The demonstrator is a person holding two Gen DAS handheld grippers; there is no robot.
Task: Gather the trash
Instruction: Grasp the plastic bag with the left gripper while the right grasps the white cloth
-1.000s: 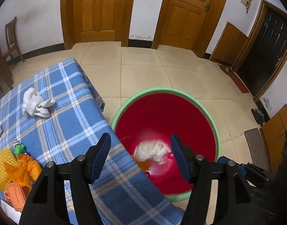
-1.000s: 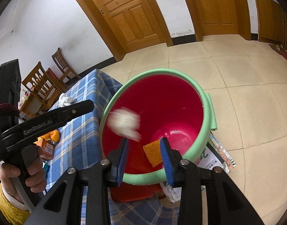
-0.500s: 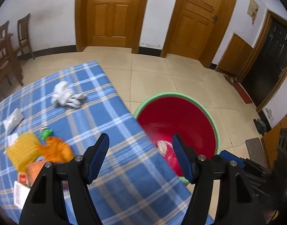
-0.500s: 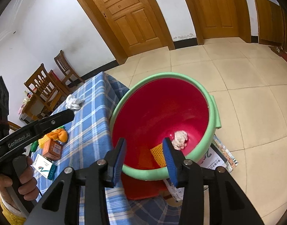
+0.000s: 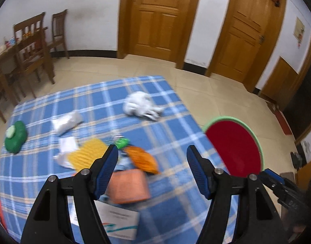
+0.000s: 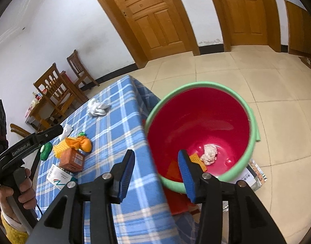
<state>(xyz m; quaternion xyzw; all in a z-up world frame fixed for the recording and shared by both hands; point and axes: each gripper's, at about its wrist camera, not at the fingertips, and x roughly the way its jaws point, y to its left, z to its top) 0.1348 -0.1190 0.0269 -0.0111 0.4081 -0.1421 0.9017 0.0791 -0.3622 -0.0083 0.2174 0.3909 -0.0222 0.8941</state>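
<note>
My left gripper (image 5: 152, 162) hangs open and empty over the blue plaid table (image 5: 175, 126). Below it lie an orange wrapper (image 5: 143, 159), a yellow foam net (image 5: 88, 156), an orange box (image 5: 128, 185) and a white carton (image 5: 116, 221). Farther back sits a crumpled white tissue (image 5: 139, 105). The red bin (image 6: 196, 118) with a green rim stands off the table's right edge. A tissue wad (image 6: 210, 154) and a foam net (image 6: 196, 159) lie in it. My right gripper (image 6: 156, 170) is at the bin's near rim, jaws opening, nothing between them.
A green lid-like object (image 5: 15, 136) and a white packet (image 5: 66, 123) lie at the table's left. Wooden chairs (image 5: 31, 46) stand beyond the table and doors line the back wall. Papers (image 6: 255, 174) lie on the tiled floor by the bin. A hand (image 6: 23, 193) holds the left gripper.
The left view has swung from the bin to the trash on the table. A white wad seen above the bin now lies in its bottom. The right jaws have widened.
</note>
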